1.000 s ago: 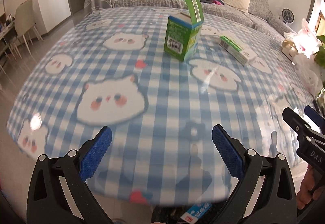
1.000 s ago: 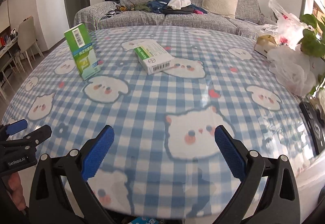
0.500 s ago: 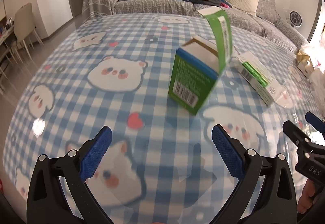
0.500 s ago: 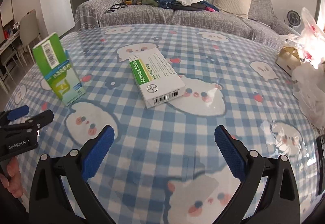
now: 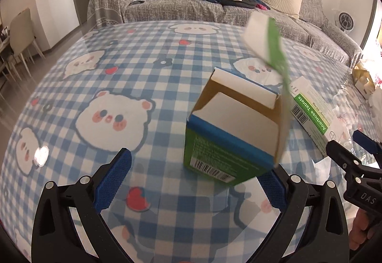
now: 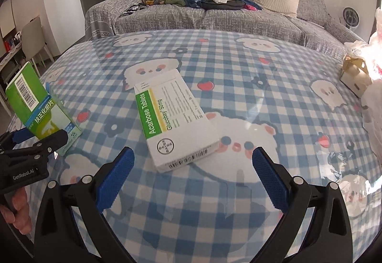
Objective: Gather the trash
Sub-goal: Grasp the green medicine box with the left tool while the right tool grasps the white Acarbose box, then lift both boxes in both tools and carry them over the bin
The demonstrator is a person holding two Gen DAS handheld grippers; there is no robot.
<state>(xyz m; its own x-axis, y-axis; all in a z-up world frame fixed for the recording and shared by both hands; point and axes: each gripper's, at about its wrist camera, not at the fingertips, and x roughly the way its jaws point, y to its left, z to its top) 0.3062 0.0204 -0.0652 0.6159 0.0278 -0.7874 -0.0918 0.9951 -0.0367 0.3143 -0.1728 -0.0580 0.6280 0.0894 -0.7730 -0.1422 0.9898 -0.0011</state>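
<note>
Here green carton (image 5: 222,141) upright, flap up; white box (image 6: 174,117) flat, lengthwise away

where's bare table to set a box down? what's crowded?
Free: the table between the flat white box and the sofa, and left of the open green box in the left view. Crowded: right edge, with plastic bags and a small carton.

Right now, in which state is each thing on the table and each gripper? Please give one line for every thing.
Green and blue cardboard box: standing upright, top flap open.
White and green flat tablet box: lying flat, closed.
Left gripper: open, green box not yet between its fingers.
Right gripper: open, just short of the tablet box.
Small beige carton: at the table edge, top open.
</note>
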